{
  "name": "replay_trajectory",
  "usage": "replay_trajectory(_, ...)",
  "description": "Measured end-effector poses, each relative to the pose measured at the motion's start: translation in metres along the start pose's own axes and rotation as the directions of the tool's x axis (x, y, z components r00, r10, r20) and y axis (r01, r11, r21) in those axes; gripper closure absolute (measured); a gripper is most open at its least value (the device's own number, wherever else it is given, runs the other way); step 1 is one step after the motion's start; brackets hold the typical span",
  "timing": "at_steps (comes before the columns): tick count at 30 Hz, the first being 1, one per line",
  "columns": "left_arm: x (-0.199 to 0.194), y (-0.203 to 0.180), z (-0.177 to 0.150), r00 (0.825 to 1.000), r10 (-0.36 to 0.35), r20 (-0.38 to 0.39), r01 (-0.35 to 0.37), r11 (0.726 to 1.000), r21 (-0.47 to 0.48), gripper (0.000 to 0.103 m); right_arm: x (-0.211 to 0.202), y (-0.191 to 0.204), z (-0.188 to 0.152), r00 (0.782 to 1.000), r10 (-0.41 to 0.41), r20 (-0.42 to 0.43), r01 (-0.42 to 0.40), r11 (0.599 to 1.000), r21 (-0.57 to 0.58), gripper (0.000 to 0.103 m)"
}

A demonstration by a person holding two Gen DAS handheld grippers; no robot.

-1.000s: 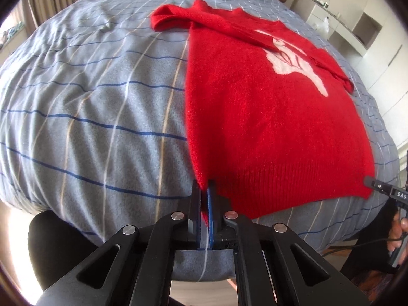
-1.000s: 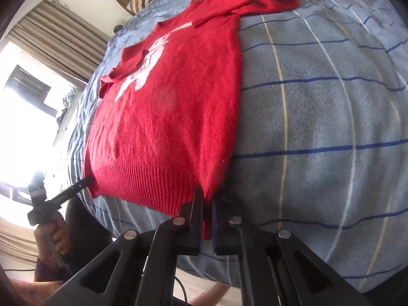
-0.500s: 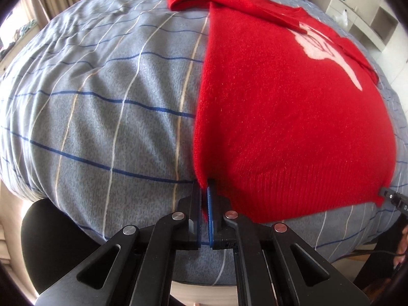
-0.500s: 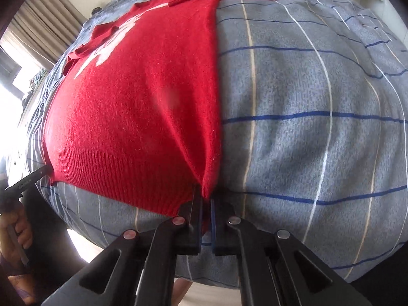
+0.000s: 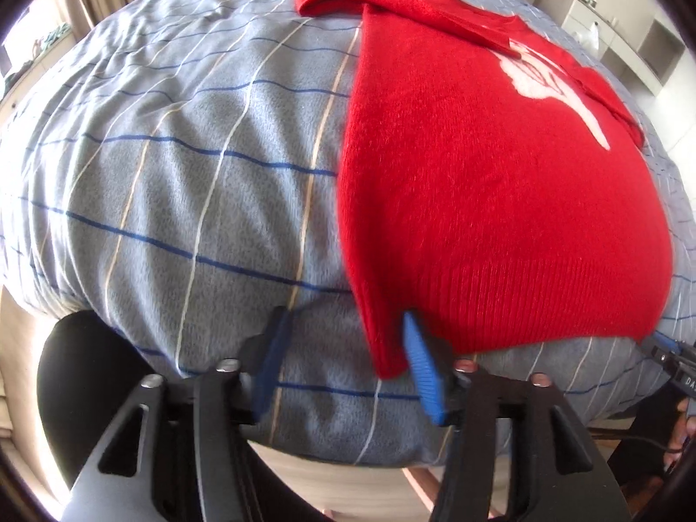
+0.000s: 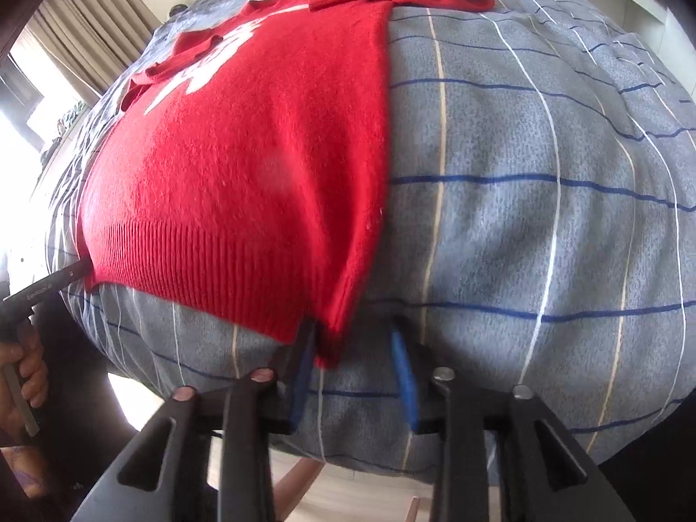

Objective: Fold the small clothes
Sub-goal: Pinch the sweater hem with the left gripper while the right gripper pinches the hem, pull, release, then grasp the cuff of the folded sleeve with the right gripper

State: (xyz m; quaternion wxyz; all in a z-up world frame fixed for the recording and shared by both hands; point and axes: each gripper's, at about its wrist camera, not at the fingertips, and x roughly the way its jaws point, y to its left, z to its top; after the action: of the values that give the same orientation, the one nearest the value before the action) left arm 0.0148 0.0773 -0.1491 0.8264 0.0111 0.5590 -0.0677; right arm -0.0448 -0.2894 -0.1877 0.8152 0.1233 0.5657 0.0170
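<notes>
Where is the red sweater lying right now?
The red sweater lies flat on the grey striped bedspread, right of centre in the left wrist view, its ribbed hem at the near edge, one hem corner between the open left gripper jaws.

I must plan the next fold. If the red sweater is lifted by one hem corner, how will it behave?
The red sweater is probably floppy: its hem corner droops over the bed edge. It seems light, a thin knit lying flat. The fuzzy surface likely grips rather than slips.
</notes>
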Motion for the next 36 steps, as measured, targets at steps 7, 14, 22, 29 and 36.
replay_trajectory(7, -0.067, 0.025, -0.009, 0.978, 0.110, 0.180, -0.108, 0.994, -0.019, 0.023, -0.061, -0.018, 0.026, 0.977, -0.206, 0.058, 0.213, 0.966, -0.148, 0.052)
replay_trajectory(14, -0.081, 0.047, 0.021, 0.836, 0.267, 0.479, -0.164, 0.955, -0.247, 0.015, -0.086, 0.038, 0.167, 0.932, -0.031, 0.362, 0.173, 0.914, -0.367, 0.036)
replay_trajectory(22, -0.056, 0.079, 0.022, 0.866, 0.274, 0.418, -0.108, 0.919, -0.379, 0.014, 0.065, 0.094, 0.256, 0.956, -0.186, 0.227, 0.288, 0.747, -0.599, 0.060)
replay_trajectory(29, -0.043, 0.084, 0.021, 0.898, 0.241, 0.368, -0.074, 0.908, -0.413, 0.014, -0.005, -0.003, 0.276, 0.934, -0.156, 0.322, 0.227, 0.954, -0.198, 0.096)
replay_trajectory(36, -0.038, 0.079, 0.022, 0.903, 0.242, 0.356, -0.082, 0.909, -0.409, 0.014, -0.122, -0.191, 0.200, 0.901, -0.195, 0.389, 0.081, 0.954, 0.289, 0.096)
